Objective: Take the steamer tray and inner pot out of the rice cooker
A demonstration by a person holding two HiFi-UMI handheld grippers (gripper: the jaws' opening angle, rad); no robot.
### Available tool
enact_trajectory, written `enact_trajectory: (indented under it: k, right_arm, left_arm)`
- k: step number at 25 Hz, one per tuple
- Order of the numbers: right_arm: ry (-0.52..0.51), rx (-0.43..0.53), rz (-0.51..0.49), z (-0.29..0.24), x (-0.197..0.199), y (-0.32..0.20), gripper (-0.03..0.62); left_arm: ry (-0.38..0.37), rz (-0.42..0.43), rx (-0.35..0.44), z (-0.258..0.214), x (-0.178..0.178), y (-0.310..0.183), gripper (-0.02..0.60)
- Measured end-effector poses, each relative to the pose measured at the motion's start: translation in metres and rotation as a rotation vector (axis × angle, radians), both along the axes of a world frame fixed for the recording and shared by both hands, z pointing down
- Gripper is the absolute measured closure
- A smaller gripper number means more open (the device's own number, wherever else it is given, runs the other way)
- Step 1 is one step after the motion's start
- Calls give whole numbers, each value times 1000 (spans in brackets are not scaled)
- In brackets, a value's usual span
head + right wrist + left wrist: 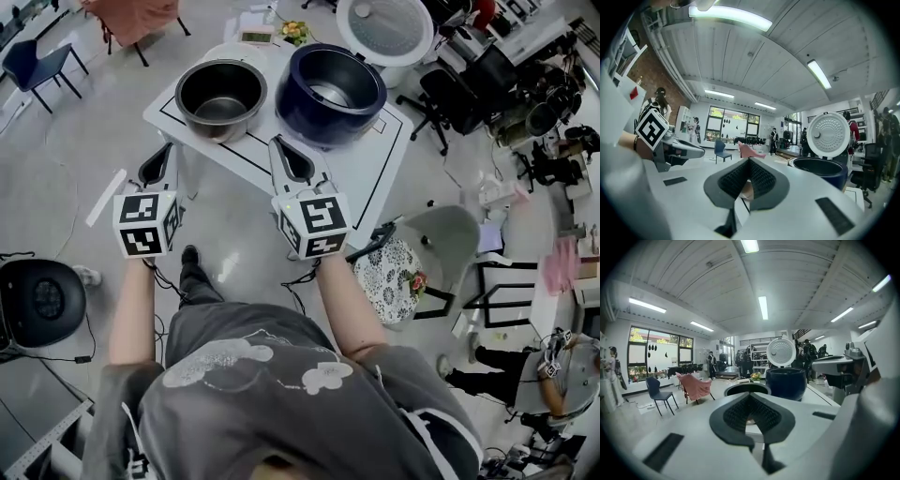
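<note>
Inner pot, grey metal and empty, stands on the white table just left of the dark-blue rice cooker. The left gripper and right gripper are pressed together, holding nothing.

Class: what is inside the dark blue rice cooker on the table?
In the rice cooker only a shiny metal surface shows; its near wall hides the rest. The inner pot stands outside, beside it.
</note>
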State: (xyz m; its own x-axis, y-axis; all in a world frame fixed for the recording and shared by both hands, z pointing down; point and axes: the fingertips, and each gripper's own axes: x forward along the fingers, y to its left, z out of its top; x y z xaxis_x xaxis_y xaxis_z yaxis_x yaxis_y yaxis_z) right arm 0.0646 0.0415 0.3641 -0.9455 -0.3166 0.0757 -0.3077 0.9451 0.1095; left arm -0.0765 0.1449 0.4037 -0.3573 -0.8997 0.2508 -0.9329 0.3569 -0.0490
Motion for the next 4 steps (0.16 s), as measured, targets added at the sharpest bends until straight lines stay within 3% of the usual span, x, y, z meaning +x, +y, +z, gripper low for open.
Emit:
enact_trajectory:
  k: [4]
  right_arm:
    - [9,-37,0,30,19,-3,566]
  left_arm:
    - [14,-2,-9,30,19,1,574]
